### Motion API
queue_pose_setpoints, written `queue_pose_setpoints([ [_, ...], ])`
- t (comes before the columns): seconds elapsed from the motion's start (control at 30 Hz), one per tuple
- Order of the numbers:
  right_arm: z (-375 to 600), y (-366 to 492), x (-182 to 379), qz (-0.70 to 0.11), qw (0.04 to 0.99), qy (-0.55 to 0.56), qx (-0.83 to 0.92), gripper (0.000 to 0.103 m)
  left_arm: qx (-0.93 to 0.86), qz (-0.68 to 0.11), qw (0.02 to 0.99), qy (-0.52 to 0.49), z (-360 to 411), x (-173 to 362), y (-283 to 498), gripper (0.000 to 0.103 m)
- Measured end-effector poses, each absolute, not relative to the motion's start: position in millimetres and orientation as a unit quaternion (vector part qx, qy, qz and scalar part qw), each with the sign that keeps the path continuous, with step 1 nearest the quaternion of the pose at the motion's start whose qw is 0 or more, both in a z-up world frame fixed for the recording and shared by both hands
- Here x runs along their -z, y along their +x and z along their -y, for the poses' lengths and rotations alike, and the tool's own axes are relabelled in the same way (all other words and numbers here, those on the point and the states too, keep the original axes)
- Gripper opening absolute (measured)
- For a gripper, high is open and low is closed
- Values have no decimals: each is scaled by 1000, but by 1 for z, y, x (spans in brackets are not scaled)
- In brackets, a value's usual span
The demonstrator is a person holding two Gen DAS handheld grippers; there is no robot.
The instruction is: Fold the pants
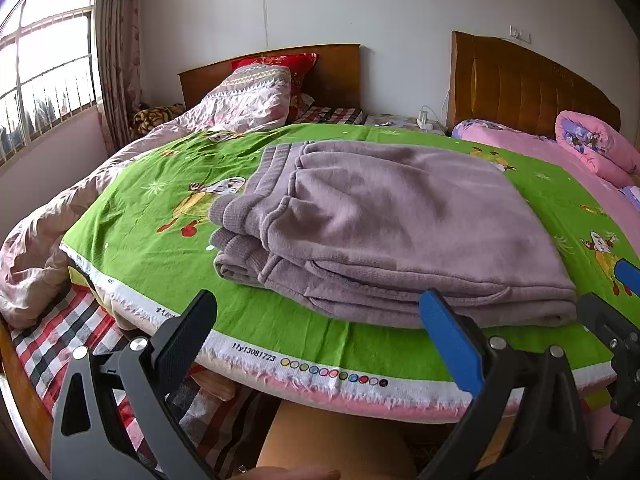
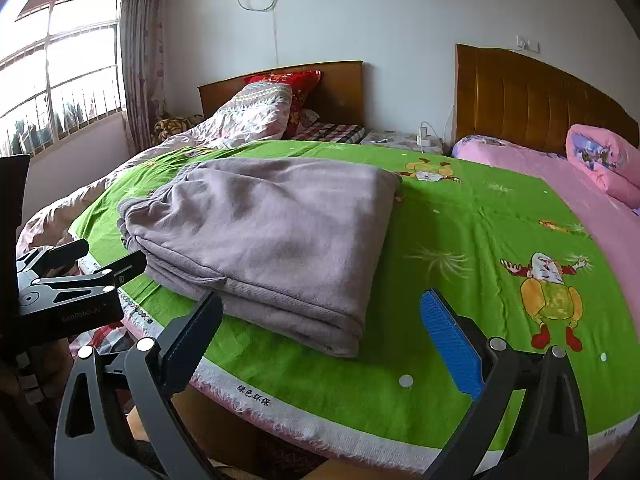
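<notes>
One pair of mauve fleece pants (image 1: 384, 224) lay folded into a thick, layered rectangle on the green cartoon-print sheet (image 1: 132, 216), its ribbed waistband and cuffs stacked at the left end. The bundle sat near the front edge of the bed, where the sheet's white selvedge (image 1: 320, 368) with coloured dots ran along the border.

The left claw (image 1: 316, 332) hung just in front of the bundle's near edge, released, its dark finger and blue finger spread wide with nothing between them. The right claw (image 2: 320, 332) was likewise released and empty, placed near the bundle's right front corner, its blue finger over bare sheet.

Beyond the pants, a rumpled pink patterned quilt (image 1: 224, 108) lay toward the left, with a red pillow (image 1: 280, 62) against a wooden headboard (image 1: 340, 72). To the right stood a second, padded headboard (image 1: 520, 80) and a rolled pink quilt (image 1: 596, 144). A barred window (image 1: 44, 68) lit the room from the left.
</notes>
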State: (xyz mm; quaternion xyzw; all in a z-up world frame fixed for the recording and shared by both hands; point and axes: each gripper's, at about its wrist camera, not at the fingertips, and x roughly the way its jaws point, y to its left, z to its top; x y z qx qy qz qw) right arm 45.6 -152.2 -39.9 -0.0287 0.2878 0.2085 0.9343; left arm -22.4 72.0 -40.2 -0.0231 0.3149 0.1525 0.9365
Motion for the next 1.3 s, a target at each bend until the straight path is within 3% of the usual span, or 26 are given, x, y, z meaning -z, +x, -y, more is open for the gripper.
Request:
queue_pose_setpoints([
  [1.3,152,44,44,-294,933,-23,-205,97,-153,-318,936,-23,-72,43,-24,102],
])
